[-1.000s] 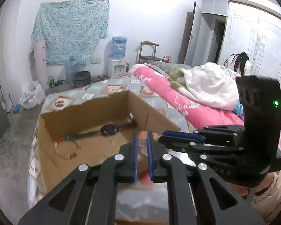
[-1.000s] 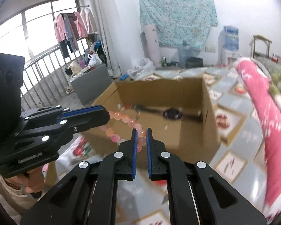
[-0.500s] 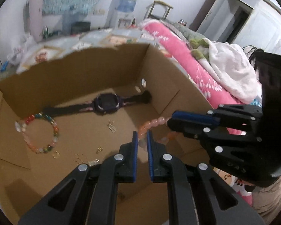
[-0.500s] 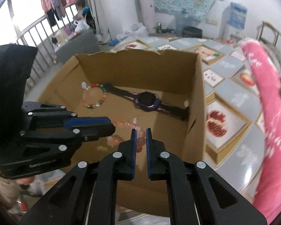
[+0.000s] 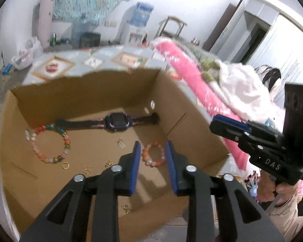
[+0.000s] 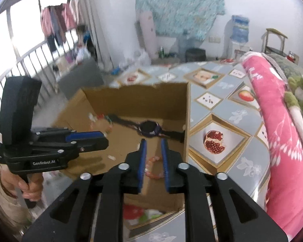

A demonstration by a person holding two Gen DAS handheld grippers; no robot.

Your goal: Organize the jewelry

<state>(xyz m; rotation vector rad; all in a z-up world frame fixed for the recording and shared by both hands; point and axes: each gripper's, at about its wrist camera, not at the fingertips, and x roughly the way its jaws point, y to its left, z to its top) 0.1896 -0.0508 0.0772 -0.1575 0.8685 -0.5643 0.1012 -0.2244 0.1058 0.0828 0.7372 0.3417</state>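
An open cardboard box (image 5: pixel 171 104) stands on a patterned table. On its floor lie a pink-orange bead bracelet (image 5: pixel 153 154), a multicoloured bead bracelet (image 5: pixel 50 143), a dark watch (image 5: pixel 117 121) and small gold pieces (image 5: pixel 109 163). My left gripper (image 5: pixel 152 151) is open and empty above the pink bracelet. My right gripper (image 6: pixel 153 147) is open and empty over the box (image 6: pixel 186 109), with the pink bracelet (image 6: pixel 153 167) below it and the watch (image 6: pixel 149 128) beyond.
The patterned tablecloth (image 6: pixel 228 125) spreads to the right of the box. A pink quilt (image 6: pixel 278 109) lies along the table's right side. A water dispenser (image 5: pixel 139 20) and a chair (image 5: pixel 171 26) stand by the far wall.
Both grippers have opened and let go of the pink bead bracelet, which now lies on the box floor. Both grippers have drawn back and up.
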